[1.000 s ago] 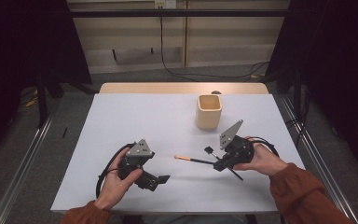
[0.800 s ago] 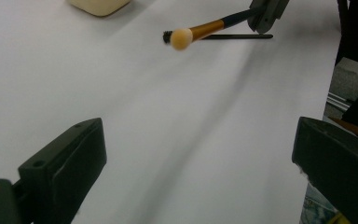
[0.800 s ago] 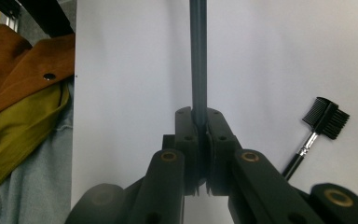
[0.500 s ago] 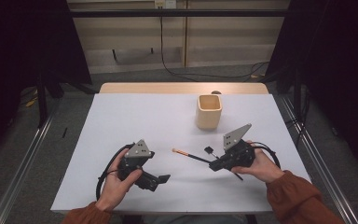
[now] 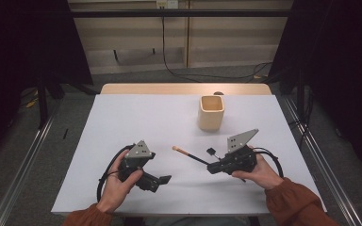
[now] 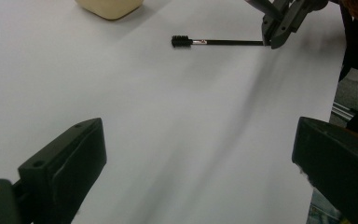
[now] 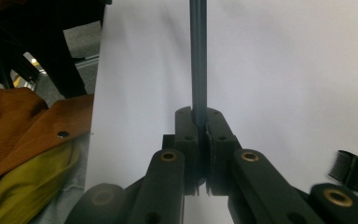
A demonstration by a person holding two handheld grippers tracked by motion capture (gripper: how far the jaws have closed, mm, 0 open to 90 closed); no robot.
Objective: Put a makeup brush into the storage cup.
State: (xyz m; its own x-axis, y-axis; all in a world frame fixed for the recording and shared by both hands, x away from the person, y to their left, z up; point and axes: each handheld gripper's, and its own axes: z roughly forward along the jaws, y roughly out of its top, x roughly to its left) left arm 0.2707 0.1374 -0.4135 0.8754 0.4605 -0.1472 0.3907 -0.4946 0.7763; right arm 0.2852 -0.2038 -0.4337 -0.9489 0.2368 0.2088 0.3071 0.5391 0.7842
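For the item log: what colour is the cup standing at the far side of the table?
Pale beige cup, clearest in the high view.

The right gripper (image 5: 213,167) is clamped shut, lying low right of the left gripper (image 5: 162,180), whose jaws gape wide.

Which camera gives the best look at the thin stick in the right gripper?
The high view: the stick shows whole, orange tip to the right gripper clamping it. The left gripper view has it side-on, far off; the right gripper view, just its dark shaft rising from the shut jaws.
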